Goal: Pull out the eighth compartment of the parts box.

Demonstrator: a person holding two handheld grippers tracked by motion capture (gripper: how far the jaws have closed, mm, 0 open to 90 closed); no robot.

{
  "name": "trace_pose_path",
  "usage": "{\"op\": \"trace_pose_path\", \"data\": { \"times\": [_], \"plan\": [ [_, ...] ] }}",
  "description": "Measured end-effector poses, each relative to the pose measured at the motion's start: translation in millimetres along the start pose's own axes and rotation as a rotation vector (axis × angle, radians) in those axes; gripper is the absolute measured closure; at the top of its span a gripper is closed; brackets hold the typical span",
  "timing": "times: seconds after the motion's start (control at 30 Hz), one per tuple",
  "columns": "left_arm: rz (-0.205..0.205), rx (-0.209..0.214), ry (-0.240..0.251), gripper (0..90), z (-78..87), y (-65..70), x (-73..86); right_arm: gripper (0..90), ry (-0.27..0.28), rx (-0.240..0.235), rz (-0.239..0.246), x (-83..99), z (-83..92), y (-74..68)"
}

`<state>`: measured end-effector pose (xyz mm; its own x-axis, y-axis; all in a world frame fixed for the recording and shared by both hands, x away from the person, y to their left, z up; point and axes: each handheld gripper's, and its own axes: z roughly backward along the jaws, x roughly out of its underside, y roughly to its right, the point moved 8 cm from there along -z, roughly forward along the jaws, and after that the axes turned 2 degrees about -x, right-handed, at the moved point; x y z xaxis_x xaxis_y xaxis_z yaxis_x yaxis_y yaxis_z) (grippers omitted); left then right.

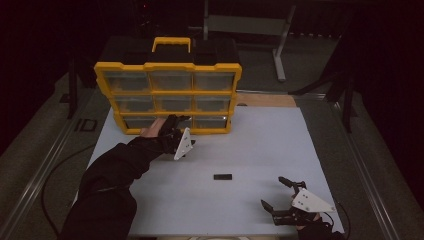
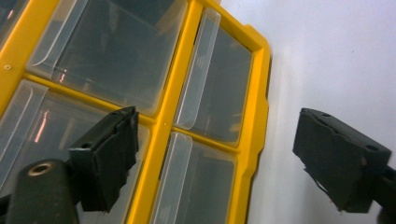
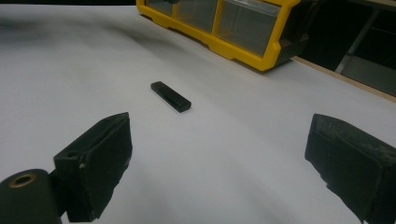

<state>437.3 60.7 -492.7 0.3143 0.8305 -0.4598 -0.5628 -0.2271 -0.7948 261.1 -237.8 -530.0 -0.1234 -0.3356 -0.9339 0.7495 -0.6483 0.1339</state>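
At the far left of a white table [image 1: 260, 150] stands a yellow drawer cabinet [image 1: 168, 66] with clear-fronted drawers, and the left gripper [image 1: 176, 121] is held right up against its bottom row, jaws spread fairly wide with nothing gripped; the left gripper view shows one jaw across a clear drawer [image 2: 205, 84] and the other over bare table. A small black block [image 1: 222, 176] lies flat near the middle of the table, well apart from the cabinet. At the near right, the right gripper [image 1: 274, 192] rests low by the table's edge, its jaws wide apart and empty, pointing toward the block.
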Motion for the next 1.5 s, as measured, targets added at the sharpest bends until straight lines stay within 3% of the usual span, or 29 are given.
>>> {"op": "trace_pose_path", "data": {
  "times": [0.53, 0.73, 0.9, 1.13, 1.2, 1.43, 1.5],
  "plan": [
    [-0.087, -0.074, -0.088, 29.3, -17.7, 0.0, 13.4, 7.4, 0.001, -0.004, -0.005, -1.7, 0.7, -1.6],
    [-0.089, -0.110, -0.118, 38.9, -22.5, -0.9, 15.4, 7.4, 0.005, -0.010, -0.003, -3.1, 0.8, -3.1],
    [-0.142, -0.141, -0.145, 44.4, -24.8, -0.2, 17.0, 7.4, 0.005, -0.011, -0.007, -3.1, 1.2, -2.7],
    [-0.155, -0.156, -0.181, 50.1, -28.4, -0.6, 21.7, 7.4, 0.005, -0.010, -0.004, -3.0, 0.9, -2.8],
    [-0.131, -0.146, -0.197, 51.6, -30.1, 0.6, 22.9, 7.4, 0.004, -0.011, -0.004, -2.9, 0.9, -2.8],
    [-0.167, -0.170, -0.244, 55.6, -33.2, -0.6, 25.6, 7.4, 0.000, -0.014, -0.007, -2.3, 0.6, -3.5],
    [-0.146, -0.167, -0.247, 55.7, -34.0, -1.7, 24.8, 7.4, -0.001, -0.014, -0.007, -2.2, 0.7, -3.4]
  ]
}}
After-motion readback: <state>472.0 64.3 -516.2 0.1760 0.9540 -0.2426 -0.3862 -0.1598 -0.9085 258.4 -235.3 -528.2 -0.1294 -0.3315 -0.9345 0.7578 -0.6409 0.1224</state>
